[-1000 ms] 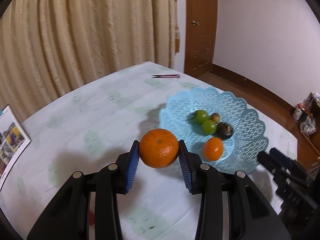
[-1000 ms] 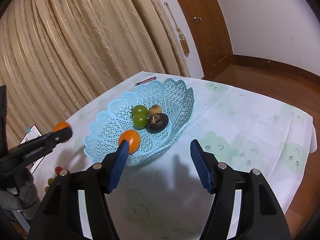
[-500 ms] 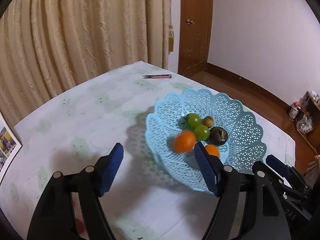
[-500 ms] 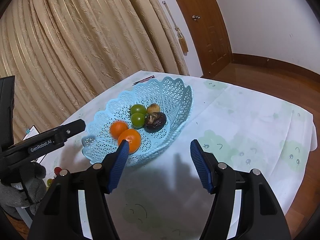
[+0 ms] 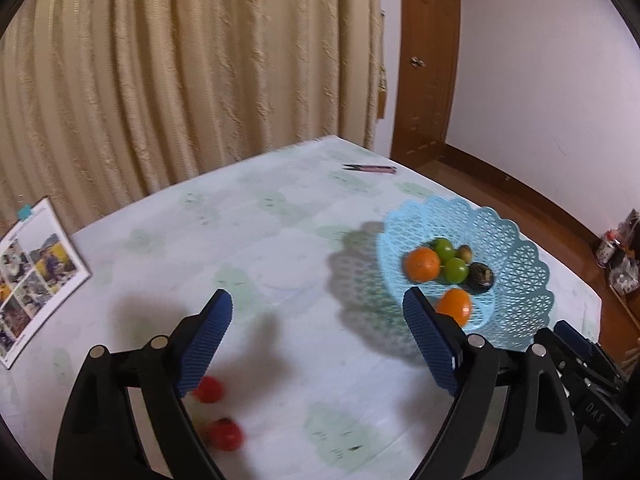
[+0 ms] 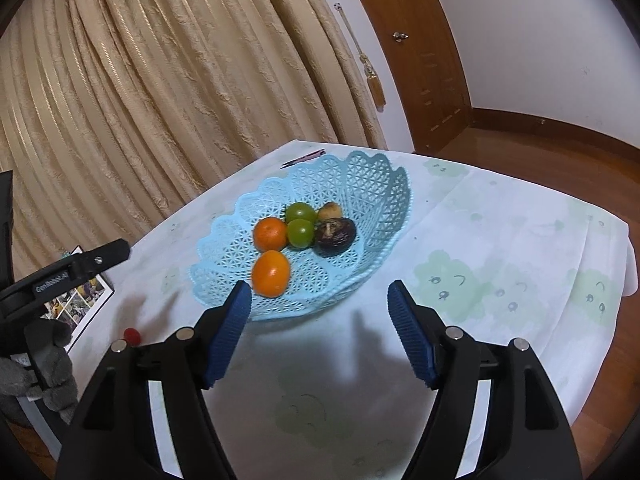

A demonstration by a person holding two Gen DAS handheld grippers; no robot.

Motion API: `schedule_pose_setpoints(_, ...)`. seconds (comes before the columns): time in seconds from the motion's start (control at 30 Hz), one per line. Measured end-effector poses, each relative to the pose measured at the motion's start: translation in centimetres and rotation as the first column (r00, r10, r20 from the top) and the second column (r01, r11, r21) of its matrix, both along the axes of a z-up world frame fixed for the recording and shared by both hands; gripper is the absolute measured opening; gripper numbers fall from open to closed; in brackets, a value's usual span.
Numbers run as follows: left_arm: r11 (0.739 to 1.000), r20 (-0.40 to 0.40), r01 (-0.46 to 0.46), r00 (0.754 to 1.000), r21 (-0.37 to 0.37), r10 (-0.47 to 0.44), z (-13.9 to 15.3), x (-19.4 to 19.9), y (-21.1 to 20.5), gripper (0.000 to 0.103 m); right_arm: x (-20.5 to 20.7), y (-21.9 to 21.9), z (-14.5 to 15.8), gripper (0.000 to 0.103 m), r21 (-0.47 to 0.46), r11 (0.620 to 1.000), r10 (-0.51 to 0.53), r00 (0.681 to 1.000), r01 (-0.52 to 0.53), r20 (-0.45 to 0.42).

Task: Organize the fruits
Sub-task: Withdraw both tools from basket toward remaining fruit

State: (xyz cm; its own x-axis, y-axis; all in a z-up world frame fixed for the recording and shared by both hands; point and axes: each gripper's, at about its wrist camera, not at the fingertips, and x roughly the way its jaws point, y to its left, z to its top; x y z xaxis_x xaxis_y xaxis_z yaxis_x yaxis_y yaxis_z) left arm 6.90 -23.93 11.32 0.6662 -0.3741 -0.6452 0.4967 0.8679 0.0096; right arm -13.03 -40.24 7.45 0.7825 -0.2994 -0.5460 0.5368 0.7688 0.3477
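Observation:
A light-blue lattice basket [image 5: 520, 280] [image 6: 360, 164] stands on the table. It holds two oranges [image 5: 423, 265] [image 5: 454, 306], two green fruits [image 6: 300, 212] [image 6: 301, 232], a dark fruit [image 6: 335, 235] and a small brown one [image 6: 330, 211]. My left gripper [image 5: 318, 300] is left of the basket above the tablecloth, its jaws opening with nothing between them. Two small red fruits [image 5: 208, 390] [image 5: 226, 434] lie on the cloth under its left finger. My right gripper [image 6: 320, 308] hangs just in front of the basket, jaws opening, with nothing between them.
A photo magazine [image 5: 36, 272] lies at the table's left edge and a pink clipper [image 5: 370, 168] at the far edge. Beige curtains hang behind the table, with a wooden door to the right. A grey-gloved hand [image 6: 44, 364] holds the left gripper. The table drops off at the right.
My left gripper opened and let the orange go; it now lies in the basket beside the green fruits. The left gripper then drew back to the left. The right jaws widened slightly.

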Motion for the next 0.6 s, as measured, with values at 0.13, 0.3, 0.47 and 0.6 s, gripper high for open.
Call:
schedule_pose_setpoints(0.13,0.998,0.015,-0.060,0.998,0.001,0.060,0.7,0.2,3.2,0.087,0.4,0.9,0.2,0.072,-0.002,1.000,0.017,1.000,-0.017,-0.002)
schedule_pose_setpoints(0.3,0.991,0.016,-0.132,0.991,0.000,0.132,0.7,0.7,6.9,0.087,1.1,2.0,0.3,0.073,-0.003,0.999,0.044,0.999,-0.044,-0.007)
schedule_pose_setpoints(0.47,0.984,-0.014,-0.179,0.984,0.001,0.179,-0.3,0.7,9.9,0.087,1.6,3.0,0.4,0.078,-0.011,0.998,0.065,0.998,-0.065,-0.015)
schedule_pose_setpoints(0.6,0.980,-0.042,-0.199,0.979,0.022,0.200,-1.7,0.4,11.6,0.087,2.1,3.6,0.4,0.078,-0.012,0.996,0.084,0.996,-0.084,-0.023)
